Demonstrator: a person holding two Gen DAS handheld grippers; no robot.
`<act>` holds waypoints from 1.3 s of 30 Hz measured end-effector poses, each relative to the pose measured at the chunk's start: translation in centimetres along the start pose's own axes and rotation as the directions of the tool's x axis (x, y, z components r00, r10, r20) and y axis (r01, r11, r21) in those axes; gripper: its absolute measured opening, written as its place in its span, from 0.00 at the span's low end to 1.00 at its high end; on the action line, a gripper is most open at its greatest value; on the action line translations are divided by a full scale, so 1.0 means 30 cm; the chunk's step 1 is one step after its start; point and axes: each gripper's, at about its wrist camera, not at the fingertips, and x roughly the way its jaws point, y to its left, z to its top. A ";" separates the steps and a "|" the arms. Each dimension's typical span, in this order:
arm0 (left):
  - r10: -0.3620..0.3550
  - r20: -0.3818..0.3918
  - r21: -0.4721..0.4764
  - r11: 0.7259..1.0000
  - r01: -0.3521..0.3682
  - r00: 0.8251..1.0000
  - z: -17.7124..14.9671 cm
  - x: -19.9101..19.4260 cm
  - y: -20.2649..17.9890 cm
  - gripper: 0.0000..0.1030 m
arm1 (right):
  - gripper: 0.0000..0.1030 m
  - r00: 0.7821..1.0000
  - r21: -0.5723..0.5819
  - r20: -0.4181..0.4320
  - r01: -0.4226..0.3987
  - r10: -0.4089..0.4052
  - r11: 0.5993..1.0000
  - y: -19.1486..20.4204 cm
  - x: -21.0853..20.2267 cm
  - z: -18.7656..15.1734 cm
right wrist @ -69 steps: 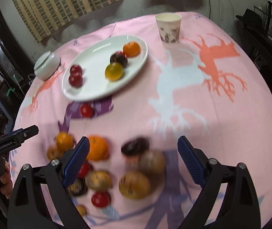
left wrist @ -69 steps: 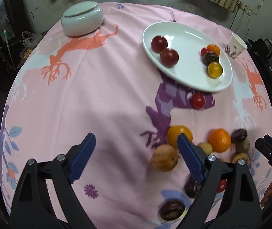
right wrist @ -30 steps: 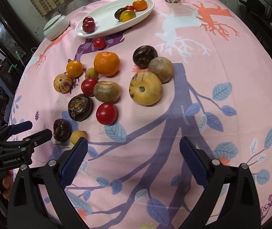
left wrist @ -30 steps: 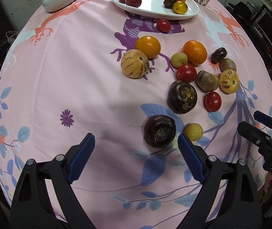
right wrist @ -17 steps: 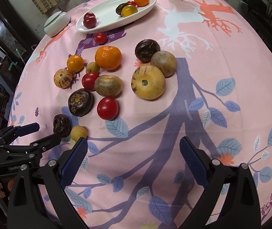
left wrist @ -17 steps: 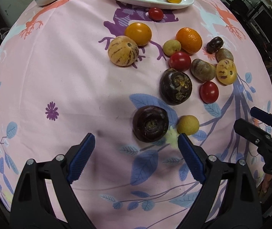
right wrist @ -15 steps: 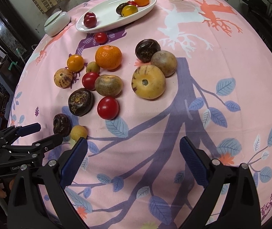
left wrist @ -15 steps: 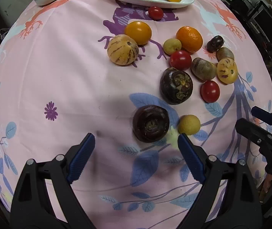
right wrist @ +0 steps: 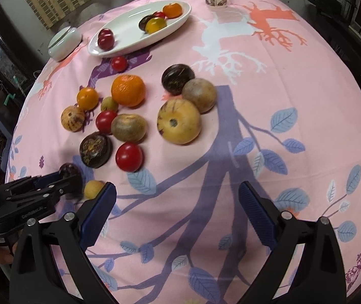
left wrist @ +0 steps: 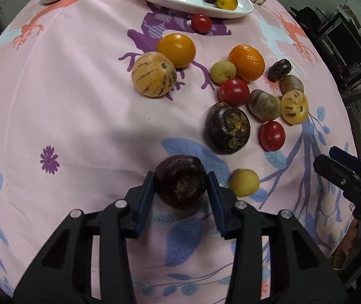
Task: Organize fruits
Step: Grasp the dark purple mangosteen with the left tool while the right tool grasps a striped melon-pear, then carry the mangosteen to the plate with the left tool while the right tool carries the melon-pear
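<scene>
We are clamping our left gripper (left wrist: pixel 181 187) on the dark purple fruit (left wrist: pixel 180 181), jaws just closing; gripped off-centre, it could roll out. Our right gripper (right wrist: pixel 177 202) is hanging open.

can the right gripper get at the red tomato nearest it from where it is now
Probably yes. The right gripper hangs open with bare cloth between it and the red tomato; the small yellow fruit and left gripper sit off to one side.
</scene>
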 end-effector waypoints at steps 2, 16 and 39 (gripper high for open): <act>0.008 0.008 -0.001 1.000 -0.008 1.000 -0.008 -0.018 0.008 0.41 | 0.94 1.000 0.010 0.006 0.011 -0.011 1.000 -0.009 0.005 0.011; 0.015 0.013 -0.026 1.000 -0.015 1.000 -0.024 -0.075 0.044 0.41 | 0.94 0.997 0.045 0.001 0.071 -0.071 0.996 -0.032 0.090 0.120; 0.018 0.031 -0.027 0.999 -0.017 0.999 -0.008 -0.108 0.036 0.41 | 0.44 0.999 -0.050 0.014 0.034 -0.033 0.998 -0.005 0.018 0.098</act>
